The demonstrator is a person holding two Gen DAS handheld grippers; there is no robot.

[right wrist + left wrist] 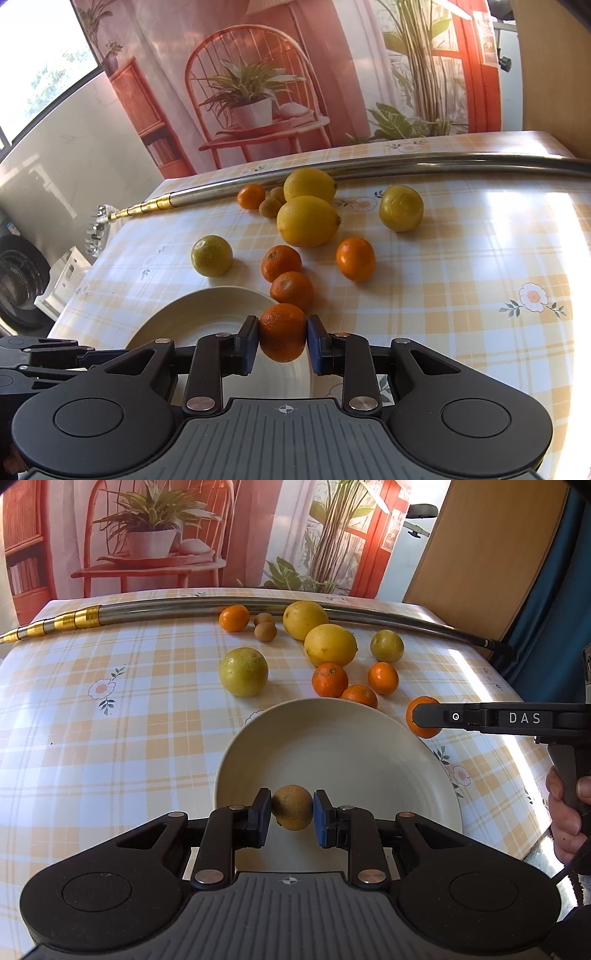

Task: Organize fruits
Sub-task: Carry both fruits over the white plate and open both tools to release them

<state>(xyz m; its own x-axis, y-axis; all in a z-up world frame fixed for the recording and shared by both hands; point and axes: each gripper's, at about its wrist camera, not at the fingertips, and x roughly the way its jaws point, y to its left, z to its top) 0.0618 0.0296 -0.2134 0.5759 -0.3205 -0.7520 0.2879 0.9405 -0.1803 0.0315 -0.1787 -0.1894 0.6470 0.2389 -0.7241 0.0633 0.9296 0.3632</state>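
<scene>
Left gripper (291, 809) is pinching a small brownish-yellow fruit (292, 807) between its blue pads, holding it over the near part of the cream plate (343, 749). Right gripper (282, 335) is clamping a mandarin (282, 331) at the plate's (192, 317) right rim. Ahead of both tools, loose mandarins, lemons (307, 220) and green-yellow citrus are lying on the checked tablecloth (110, 738), with a metal pole (155, 609) beyond.
</scene>
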